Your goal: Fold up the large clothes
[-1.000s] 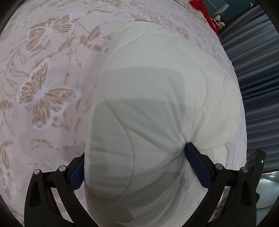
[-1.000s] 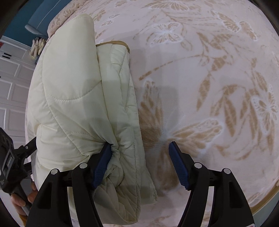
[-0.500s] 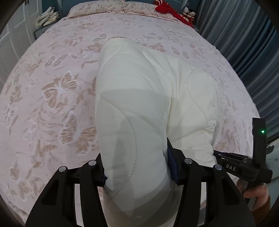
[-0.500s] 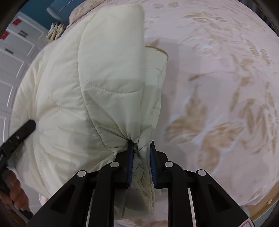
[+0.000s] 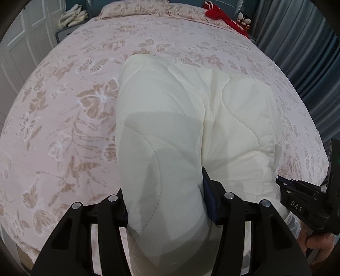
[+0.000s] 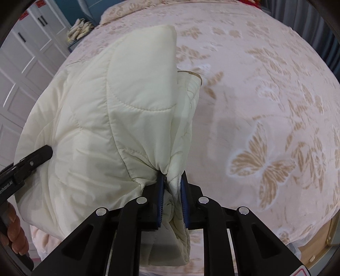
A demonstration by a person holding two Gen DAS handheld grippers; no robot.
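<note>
A cream quilted puffer jacket (image 5: pixel 191 118) lies folded lengthwise on the bed, its near end raised off the cover. My left gripper (image 5: pixel 165 203) is shut on a thick padded roll at the jacket's left near corner. My right gripper (image 6: pixel 172 195) is shut on a bunched edge of the jacket (image 6: pixel 119 110) at its right near corner. The right gripper also shows in the left wrist view (image 5: pixel 301 203). The left gripper also shows in the right wrist view (image 6: pixel 25 163).
The bed cover (image 5: pixel 63 118) is pink with tan butterflies. A red garment (image 5: pixel 221 14) lies at the head of the bed beside the pillow. Grey curtains (image 5: pixel 308 48) hang on the right, white closet doors (image 6: pixel 23 63) on the left. The wooden bed frame (image 6: pixel 318 242) shows below.
Both grippers have closed on the jacket's near end and pulled back and up. The views now take in the whole bed instead of a close look at the cover.
</note>
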